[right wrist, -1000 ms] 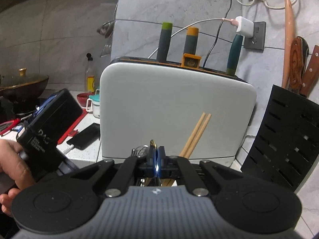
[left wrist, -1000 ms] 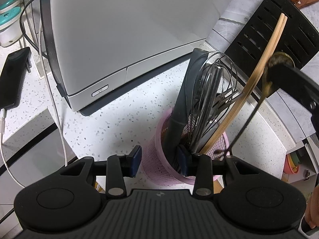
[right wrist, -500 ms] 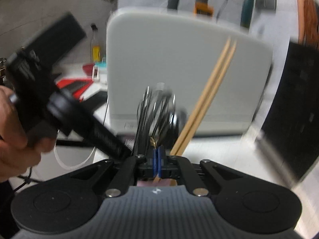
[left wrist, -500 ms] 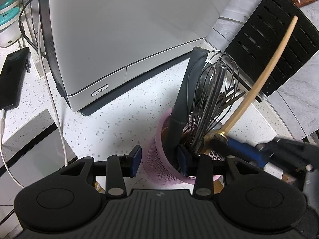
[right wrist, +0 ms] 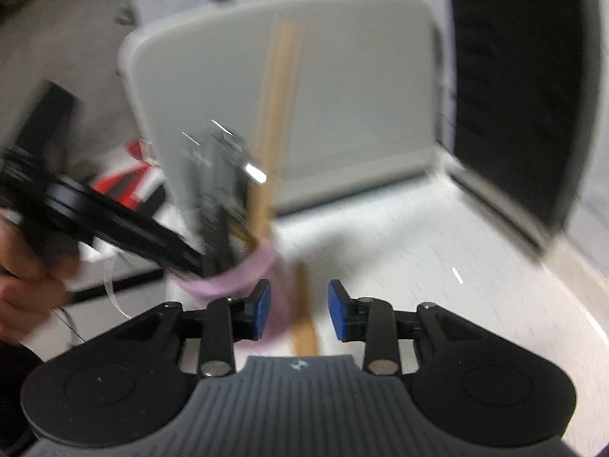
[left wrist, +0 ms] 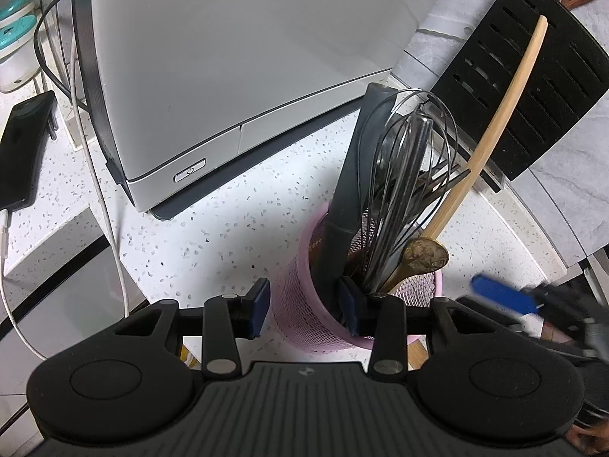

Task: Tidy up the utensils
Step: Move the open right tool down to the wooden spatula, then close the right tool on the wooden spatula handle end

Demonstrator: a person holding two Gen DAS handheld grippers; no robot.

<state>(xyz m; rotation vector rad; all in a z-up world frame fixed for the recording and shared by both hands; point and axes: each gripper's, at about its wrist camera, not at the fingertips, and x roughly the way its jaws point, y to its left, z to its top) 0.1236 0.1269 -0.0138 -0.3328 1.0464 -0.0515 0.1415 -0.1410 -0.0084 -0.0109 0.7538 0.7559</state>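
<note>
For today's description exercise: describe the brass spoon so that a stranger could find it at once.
In front of the big white appliance stands a pink mesh cup full of utensils. The spoon leans at its right rim, bowl up, beside the wire whisk. It is the only tarnished, gold-coloured piece there.

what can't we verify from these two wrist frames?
- Right wrist view: motion blur smears the whisk and the utensils in the pink holder; none can be counted.
- Left wrist view: the left gripper body hides the holder's base, and the whisk hides what sits deeper.
- Left wrist view: right gripper fingers blurred, partly cut by the edge.
</note>
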